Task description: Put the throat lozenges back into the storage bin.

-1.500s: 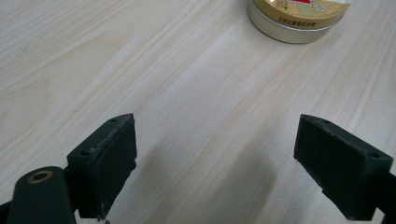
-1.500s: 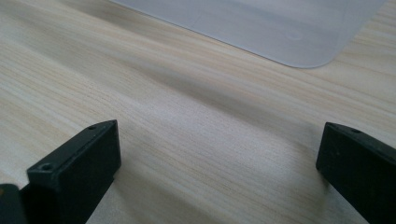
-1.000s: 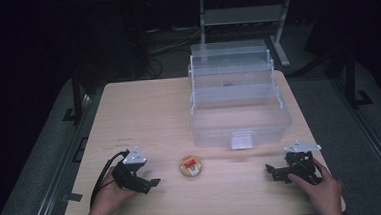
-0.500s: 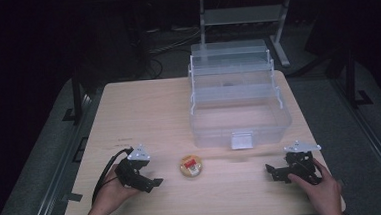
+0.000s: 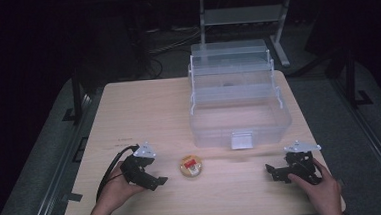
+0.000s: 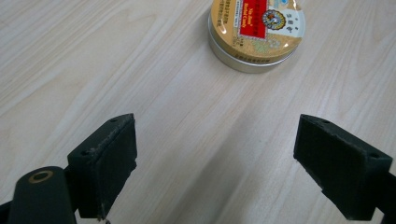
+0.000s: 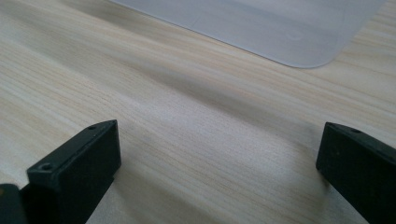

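A small round tin [image 5: 190,166] with a gold and red label lies flat on the wooden table [image 5: 143,110], near its front edge. In the left gripper view the tin [image 6: 256,31] sits just beyond the jaws, a bit to the right. My left gripper [image 5: 159,181] [image 6: 229,161] rests low on the table to the left of the tin, open, nothing between its jaws. My right gripper [image 5: 271,171] [image 7: 217,175] sits at the front right, open over bare wood. A clear plastic tiered box [image 5: 236,102] stands open at the table's back right.
The clear box's front latch [image 5: 242,140] faces the front edge, and its pale corner [image 7: 299,32] lies just beyond the right jaws. Dark floor, cables and a metal stand [image 5: 243,14] lie behind the table.
My left gripper has turned slightly and edged toward the tin. The right gripper and the tin have stayed in place.
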Tool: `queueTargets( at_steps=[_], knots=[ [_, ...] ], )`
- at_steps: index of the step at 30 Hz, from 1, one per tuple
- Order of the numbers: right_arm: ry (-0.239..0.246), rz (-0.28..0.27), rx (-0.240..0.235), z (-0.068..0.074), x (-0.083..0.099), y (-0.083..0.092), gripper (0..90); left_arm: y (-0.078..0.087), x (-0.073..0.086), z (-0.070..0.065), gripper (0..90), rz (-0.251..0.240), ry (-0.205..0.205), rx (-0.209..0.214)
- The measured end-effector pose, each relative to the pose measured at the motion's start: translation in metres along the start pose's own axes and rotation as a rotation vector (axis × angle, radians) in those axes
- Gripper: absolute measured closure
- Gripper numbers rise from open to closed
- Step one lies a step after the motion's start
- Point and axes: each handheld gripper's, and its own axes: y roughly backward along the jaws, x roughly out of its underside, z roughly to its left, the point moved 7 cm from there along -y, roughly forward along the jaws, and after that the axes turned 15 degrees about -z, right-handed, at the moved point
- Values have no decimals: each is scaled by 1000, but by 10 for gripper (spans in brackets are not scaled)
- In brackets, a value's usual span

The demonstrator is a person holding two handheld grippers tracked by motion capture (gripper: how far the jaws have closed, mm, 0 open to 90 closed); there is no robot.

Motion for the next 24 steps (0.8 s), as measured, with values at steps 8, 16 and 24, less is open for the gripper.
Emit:
queueTargets(
  at_steps=[8,16,24],
  knots=[
    [0,0,0,0,0,0,0,-6,-7,-2,128,11,-16,14],
    [0,0,0,0,0,0,0,-16,-14,-7,128,19,-39,33],
    [0,0,0,0,0,0,0,-23,-21,-9,128,26,-54,40]
  ],
)
